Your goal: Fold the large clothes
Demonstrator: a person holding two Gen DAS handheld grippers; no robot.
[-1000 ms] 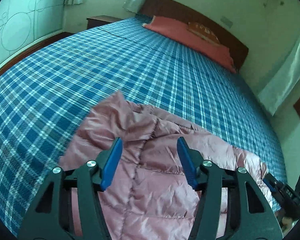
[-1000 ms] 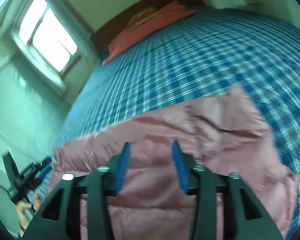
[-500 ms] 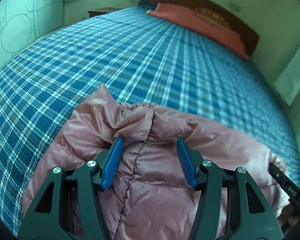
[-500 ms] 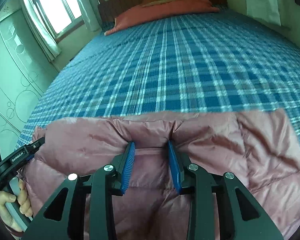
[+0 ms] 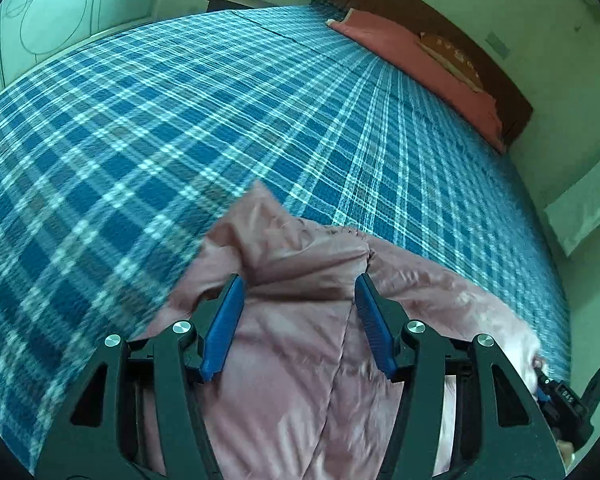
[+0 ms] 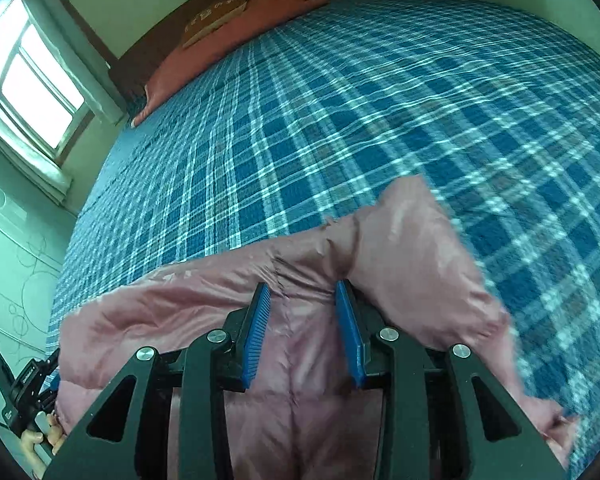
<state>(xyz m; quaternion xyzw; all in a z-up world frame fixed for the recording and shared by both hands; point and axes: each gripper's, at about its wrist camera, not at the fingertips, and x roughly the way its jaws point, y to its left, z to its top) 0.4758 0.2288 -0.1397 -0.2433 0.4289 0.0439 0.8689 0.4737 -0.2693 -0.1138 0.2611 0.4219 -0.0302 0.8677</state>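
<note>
Because the bed (image 5: 180, 92) fills nearly all of both views, it serves as the landmark: a blue plaid spread runs away to a red pillow (image 5: 416, 52) against the headboard. The jacket (image 5: 300, 320), a pink quilted one, lies on the bed's near end, well apart from the pillow, with bare plaid beyond it on every far side. Its long axis runs across the bed, from one claw to the other, not toward the pillow. The edge facing the pillow is a rumpled ridge of fabric, and both claws point straight at it.

The left gripper (image 5: 298, 286) has its blue pads spread wide, with the ridge bulging up between them and a loose flap peaking just beyond the left pad; nothing looks pinched. The right gripper (image 6: 302, 292) has its pads closer together but apart, a seam and a fold of the jacket (image 6: 400, 248) lying in the gap; whether the pads press the cloth I cannot tell.

Each claw sits at its own end of the same edge, so neither is nearer. Any fold likely turns on both closing on that ridge and carrying it together, away from the pillow.
</note>
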